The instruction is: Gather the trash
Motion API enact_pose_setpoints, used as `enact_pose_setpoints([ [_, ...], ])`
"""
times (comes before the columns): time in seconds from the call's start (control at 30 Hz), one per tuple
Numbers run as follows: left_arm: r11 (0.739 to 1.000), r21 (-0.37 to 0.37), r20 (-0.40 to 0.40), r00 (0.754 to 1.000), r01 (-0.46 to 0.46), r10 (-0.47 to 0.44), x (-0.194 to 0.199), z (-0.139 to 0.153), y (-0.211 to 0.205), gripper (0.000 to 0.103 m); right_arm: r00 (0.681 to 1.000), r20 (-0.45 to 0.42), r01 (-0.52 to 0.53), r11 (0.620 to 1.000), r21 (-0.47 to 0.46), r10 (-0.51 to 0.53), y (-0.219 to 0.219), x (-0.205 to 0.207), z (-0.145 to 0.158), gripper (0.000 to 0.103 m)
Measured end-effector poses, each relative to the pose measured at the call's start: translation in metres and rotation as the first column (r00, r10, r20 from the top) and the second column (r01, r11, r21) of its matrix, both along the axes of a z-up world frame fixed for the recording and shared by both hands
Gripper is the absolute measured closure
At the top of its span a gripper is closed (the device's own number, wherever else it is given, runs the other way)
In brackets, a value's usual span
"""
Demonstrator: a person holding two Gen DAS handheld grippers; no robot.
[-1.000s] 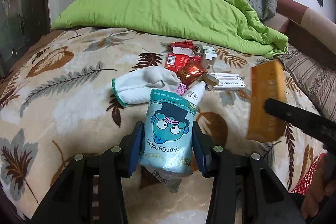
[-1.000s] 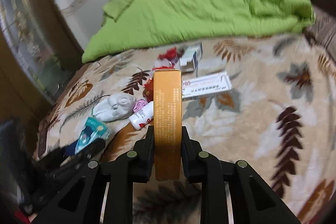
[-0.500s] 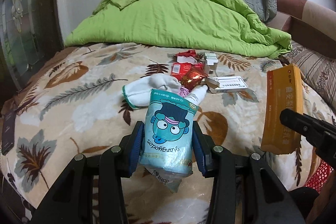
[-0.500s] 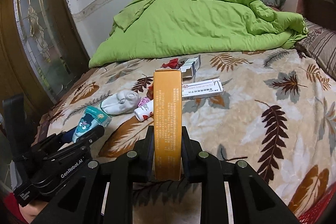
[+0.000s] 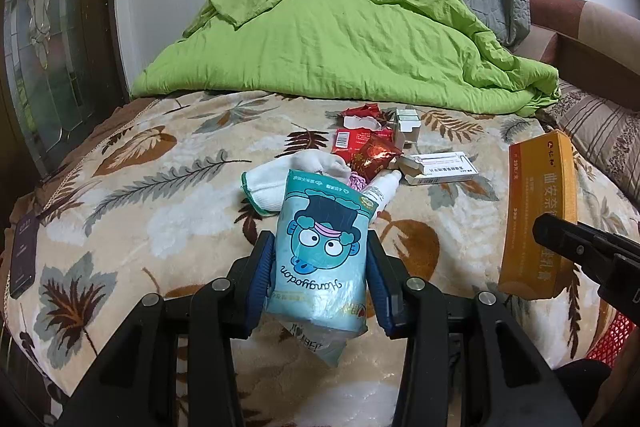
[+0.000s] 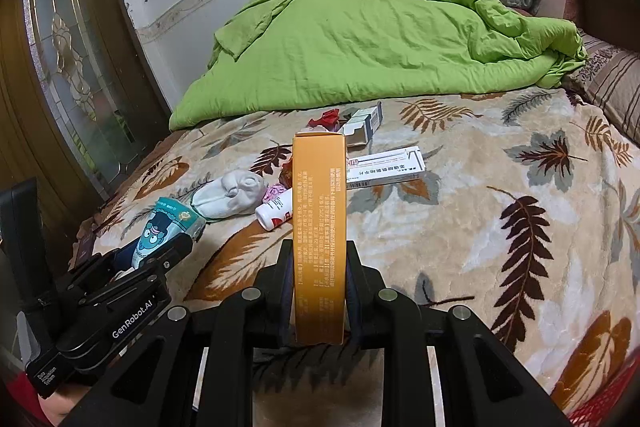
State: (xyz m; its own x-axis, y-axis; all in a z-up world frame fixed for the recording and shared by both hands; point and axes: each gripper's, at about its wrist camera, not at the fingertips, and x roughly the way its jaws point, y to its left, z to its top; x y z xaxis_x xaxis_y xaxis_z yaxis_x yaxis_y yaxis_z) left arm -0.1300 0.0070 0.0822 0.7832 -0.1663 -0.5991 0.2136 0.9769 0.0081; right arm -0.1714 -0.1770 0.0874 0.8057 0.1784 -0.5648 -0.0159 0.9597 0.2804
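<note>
While above the bed (image 5: 132, 187), blue packet (image 5: 320, 251) in left gripper (image 5: 320, 275).

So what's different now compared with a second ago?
Both grippers have pulled back from the bed, so more of the wall and the green quilt shows, and the view has sharpened. The left gripper is still clamped on the blue cartoon packet, the right gripper on the orange box. The sock, white bottle and wrappers on the blanket stayed put.
</note>
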Motion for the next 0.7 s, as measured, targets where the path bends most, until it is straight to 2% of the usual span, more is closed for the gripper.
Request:
enact_pose_setpoints([
  [0.7, 1.000, -0.002, 0.001, 1.000, -0.003, 0.003, -0.0012, -0.0002, -0.0016, 0.060, 1.000, -0.003, 0.002, 1.000, 0.006, -0.002, -0.0002, 0.0003, -0.0006, 0.079],
])
